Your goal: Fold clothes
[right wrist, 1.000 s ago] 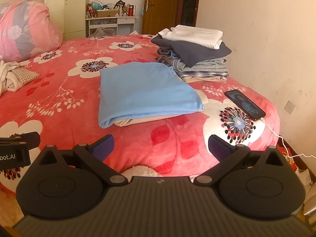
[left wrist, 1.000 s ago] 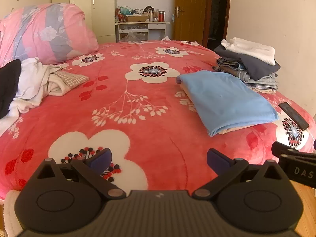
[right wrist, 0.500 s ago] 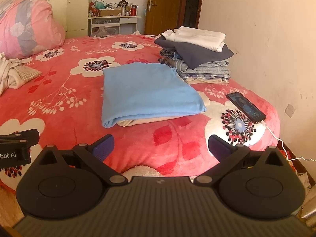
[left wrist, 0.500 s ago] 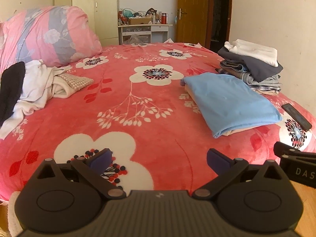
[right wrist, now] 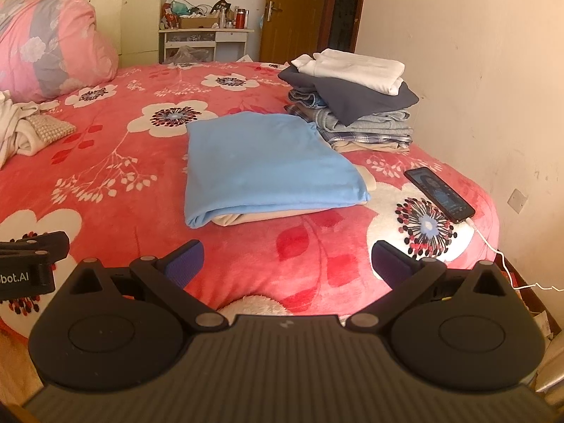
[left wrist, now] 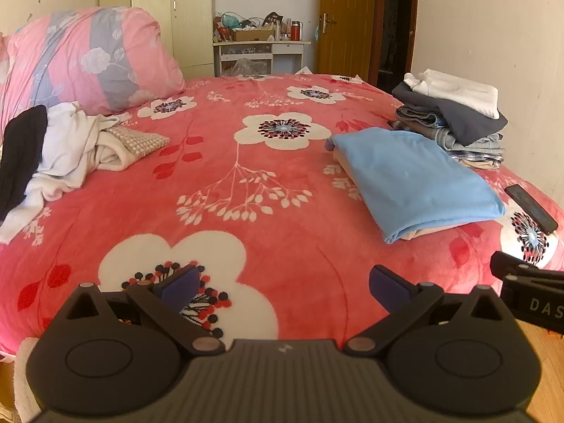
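Both grippers hung at the near edge of the bed [left wrist: 282, 190], side by side and apart from everything on it. The left gripper [left wrist: 283, 283] had its jaws spread wide with nothing between them, over a white flower in the red blanket. The right gripper [right wrist: 287, 261] was likewise released and empty, its blue-padded fingers [right wrist: 185, 259] above the blanket's front edge.

The folded blue garment [right wrist: 264, 165] lay flat on the right half of the bed, a cream layer showing under its near edge. It was ahead of the right gripper and to the right of the left one, with bare blanket between it and both.

Just behind the blue garment, near the wall, stood a stack of folded clothes [right wrist: 356, 105]: a white piece on top, a dark grey one under it, then denim and checked cloth. Whether the blue garment touched the stack could not be told. A phone [right wrist: 439, 194] lay to the right of the garment, near the bed's edge, with a white cable [right wrist: 493, 246] running off it down the side.

On the far left side a heap of unfolded clothes [left wrist: 70, 148] sat well apart from the garment: white and cream pieces, a knitted one and a black one at the edge of view. Behind it leaned a large pink and grey flowered pillow [left wrist: 88, 63]. Beyond the bed were a cluttered small table [left wrist: 261, 49], pale wardrobes and a brown door [left wrist: 345, 21].
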`<action>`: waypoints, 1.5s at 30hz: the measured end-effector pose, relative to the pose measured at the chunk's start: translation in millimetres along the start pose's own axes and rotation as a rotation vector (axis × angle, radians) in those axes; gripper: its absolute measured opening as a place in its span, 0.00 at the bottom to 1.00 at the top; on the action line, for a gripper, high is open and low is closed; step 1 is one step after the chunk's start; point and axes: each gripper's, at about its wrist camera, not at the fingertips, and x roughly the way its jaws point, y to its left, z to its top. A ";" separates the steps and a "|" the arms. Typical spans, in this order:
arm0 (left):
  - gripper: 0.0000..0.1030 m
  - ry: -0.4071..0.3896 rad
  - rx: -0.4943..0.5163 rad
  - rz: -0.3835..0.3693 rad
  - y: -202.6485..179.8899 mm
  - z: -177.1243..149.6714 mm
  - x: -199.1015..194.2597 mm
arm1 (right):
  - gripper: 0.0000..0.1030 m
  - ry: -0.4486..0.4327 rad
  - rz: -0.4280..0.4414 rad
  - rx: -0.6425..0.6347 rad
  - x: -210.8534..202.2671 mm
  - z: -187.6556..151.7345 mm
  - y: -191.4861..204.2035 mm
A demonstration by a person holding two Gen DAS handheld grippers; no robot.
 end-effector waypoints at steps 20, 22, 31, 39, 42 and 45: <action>1.00 0.011 -0.001 -0.003 4.0 -4.7 0.0 | 0.99 0.001 0.005 -0.006 -0.5 -0.9 4.0; 1.00 0.011 -0.002 -0.005 4.6 -5.0 0.0 | 0.99 0.001 0.002 -0.005 -0.5 -1.3 4.7; 1.00 0.014 -0.015 -0.005 8.4 -4.1 0.8 | 0.99 0.006 -0.002 -0.004 -0.6 -0.5 6.6; 1.00 0.016 -0.013 -0.005 7.1 -4.0 0.3 | 0.99 0.007 -0.003 0.006 -1.9 -1.2 6.9; 1.00 0.015 -0.012 -0.003 7.1 -3.6 -0.1 | 0.99 0.008 0.001 0.013 -2.1 -1.3 5.1; 1.00 0.014 -0.013 -0.003 6.9 -2.9 -0.3 | 0.99 0.009 0.002 0.015 -1.0 -0.7 2.6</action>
